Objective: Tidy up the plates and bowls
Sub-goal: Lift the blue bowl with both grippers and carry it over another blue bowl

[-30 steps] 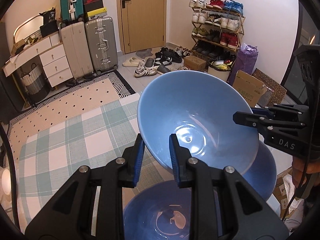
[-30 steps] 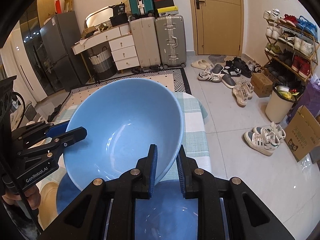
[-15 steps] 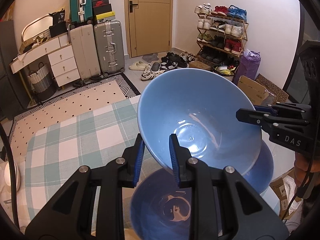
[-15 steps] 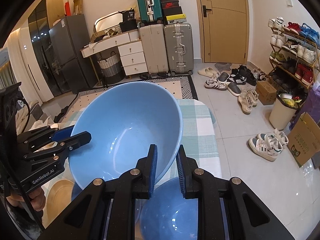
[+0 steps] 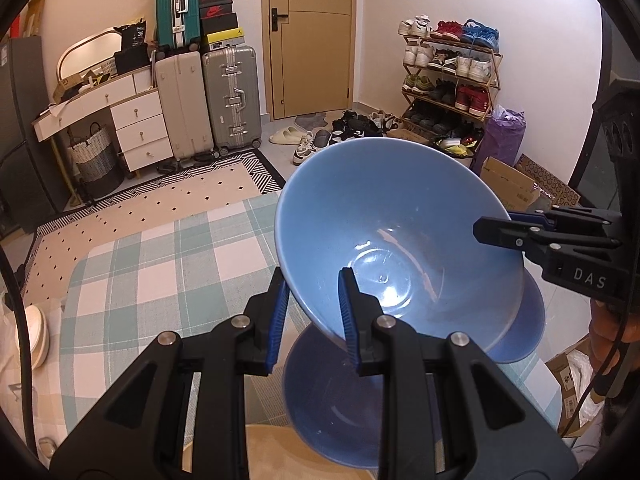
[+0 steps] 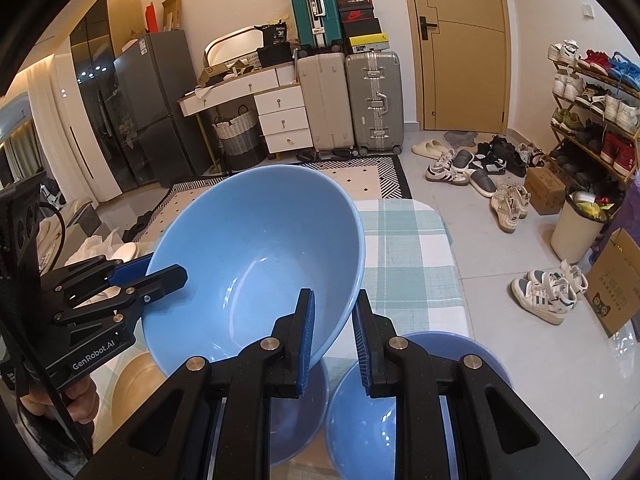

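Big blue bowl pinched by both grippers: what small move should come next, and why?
Probably carry the big blue bowl over a smaller blue bowl and lower it level. The left gripper and the right gripper clamp opposite rims, the bowl hangs tilted above the checked tablecloth, and two blue bowls sit beneath.

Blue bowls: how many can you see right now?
3. One large bowl held up by both tongs, and two smaller bowls on the table beneath it: one on the left, one on the right. More may be hidden.
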The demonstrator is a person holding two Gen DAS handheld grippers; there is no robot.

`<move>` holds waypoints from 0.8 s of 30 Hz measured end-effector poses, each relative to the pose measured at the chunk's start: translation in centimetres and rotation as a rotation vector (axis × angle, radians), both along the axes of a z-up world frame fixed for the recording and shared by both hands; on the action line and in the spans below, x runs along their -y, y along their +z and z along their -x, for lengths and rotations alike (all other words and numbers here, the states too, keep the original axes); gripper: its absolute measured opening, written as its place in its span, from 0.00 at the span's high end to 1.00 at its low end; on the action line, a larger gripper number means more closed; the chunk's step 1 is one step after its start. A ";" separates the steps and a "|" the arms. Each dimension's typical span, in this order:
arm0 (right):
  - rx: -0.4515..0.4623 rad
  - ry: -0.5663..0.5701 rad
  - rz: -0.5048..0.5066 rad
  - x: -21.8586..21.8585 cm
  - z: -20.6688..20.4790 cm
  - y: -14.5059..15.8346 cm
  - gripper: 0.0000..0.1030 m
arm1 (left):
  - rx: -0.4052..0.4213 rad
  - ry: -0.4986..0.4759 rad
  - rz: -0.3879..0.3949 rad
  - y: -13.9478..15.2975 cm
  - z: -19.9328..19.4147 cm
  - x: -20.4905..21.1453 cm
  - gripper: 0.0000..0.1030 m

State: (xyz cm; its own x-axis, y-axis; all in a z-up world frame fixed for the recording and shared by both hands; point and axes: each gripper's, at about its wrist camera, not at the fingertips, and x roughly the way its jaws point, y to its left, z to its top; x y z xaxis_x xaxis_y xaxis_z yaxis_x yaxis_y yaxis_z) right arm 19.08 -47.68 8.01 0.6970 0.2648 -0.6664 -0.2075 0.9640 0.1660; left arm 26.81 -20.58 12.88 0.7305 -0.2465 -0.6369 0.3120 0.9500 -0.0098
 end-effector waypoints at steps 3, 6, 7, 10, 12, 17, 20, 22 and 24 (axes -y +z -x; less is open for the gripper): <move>-0.004 0.010 -0.008 -0.5 0.5 -0.2 0.81 | -0.001 0.005 0.005 0.0 1.0 -0.6 0.79; -0.014 0.014 -0.014 -1.1 1.0 -0.6 0.81 | -0.002 0.006 0.002 -0.2 1.3 -0.8 0.79; -0.015 0.014 -0.016 -1.1 1.0 -0.7 0.81 | -0.004 0.006 0.003 -0.4 1.2 -1.0 0.79; -0.018 0.014 -0.022 -1.3 1.6 -1.1 0.81 | -0.014 0.006 0.007 -0.9 1.8 -1.6 0.79; -0.024 0.017 -0.026 -1.5 1.9 -1.3 0.81 | -0.021 0.008 0.010 -1.3 2.1 -1.8 0.79; -0.028 0.021 -0.026 -2.1 2.9 -1.7 0.80 | -0.030 0.008 0.012 -2.4 2.6 -2.3 0.79; -0.033 0.022 -0.026 -2.3 3.3 -2.1 0.80 | -0.037 0.011 0.008 -3.3 2.6 -2.4 0.79; -0.036 0.021 -0.025 -2.4 3.5 -2.4 0.80 | -0.045 0.013 0.001 -4.1 2.6 -2.5 0.79; -0.039 0.024 -0.016 -2.7 3.8 -2.8 0.80 | -0.058 0.015 0.002 -4.8 2.6 -2.7 0.79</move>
State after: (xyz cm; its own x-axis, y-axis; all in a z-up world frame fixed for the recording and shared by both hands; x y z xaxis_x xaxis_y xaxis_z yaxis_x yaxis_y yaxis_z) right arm 15.28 -44.99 5.25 0.6641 0.2920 -0.6882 -0.2235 0.9560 0.1900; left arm 24.24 -17.89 8.08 0.6959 -0.2368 -0.6780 0.2962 0.9547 -0.0295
